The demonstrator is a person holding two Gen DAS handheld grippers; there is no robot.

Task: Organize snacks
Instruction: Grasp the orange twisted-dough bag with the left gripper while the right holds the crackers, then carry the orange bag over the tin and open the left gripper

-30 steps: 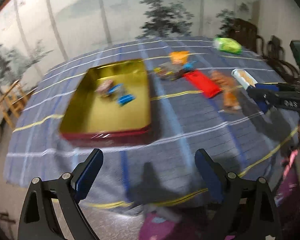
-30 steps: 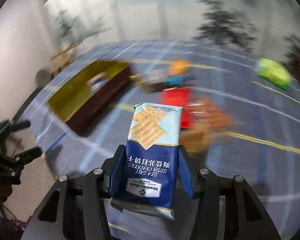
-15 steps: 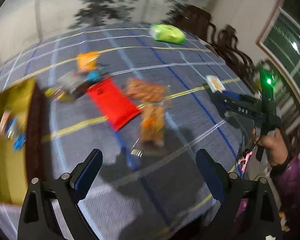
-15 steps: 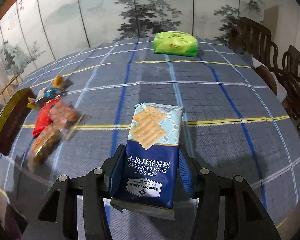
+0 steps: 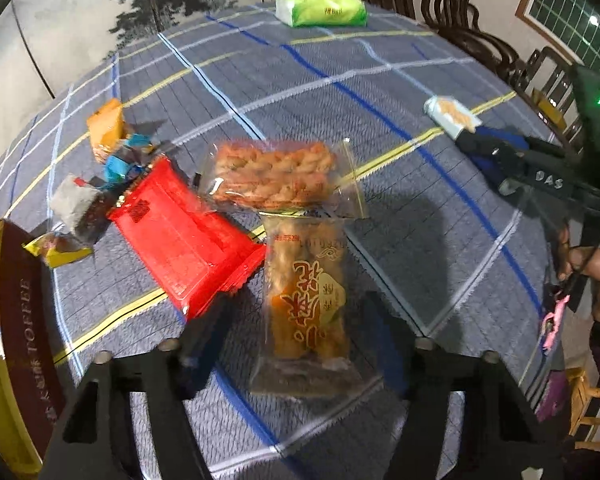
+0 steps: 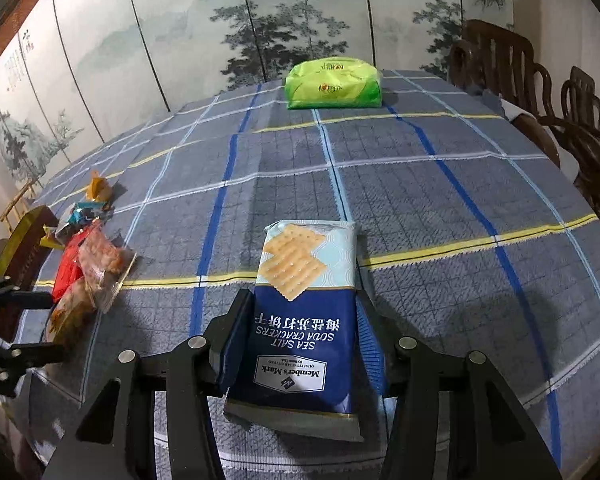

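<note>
A clear pack of orange fried twists (image 5: pixel 306 300) lies on the checked tablecloth, straight under my left gripper (image 5: pixel 300 336). The jaws are closing around it; the blurred fingers still stand a little off its sides. Just beyond it lie a second pack of twists (image 5: pixel 272 174) and a red pack (image 5: pixel 184 236). My right gripper (image 6: pixel 302 304) is shut on a blue pack of soda crackers (image 6: pixel 308 264), held low over the cloth. The left wrist view shows that pack (image 5: pixel 452 116) at the right.
The gold and maroon toffee tin (image 5: pixel 16 320) stands at the left edge. Small wrapped sweets (image 5: pixel 120 164) and an orange packet (image 5: pixel 106 126) lie beside the red pack. A green pack (image 6: pixel 332 86) sits at the far side. Wooden chairs (image 6: pixel 540 92) line the right.
The left gripper swung away from the tin, came down over the orange twists pack, and its jaws narrowed. The right gripper carried the crackers to the right and lower.
</note>
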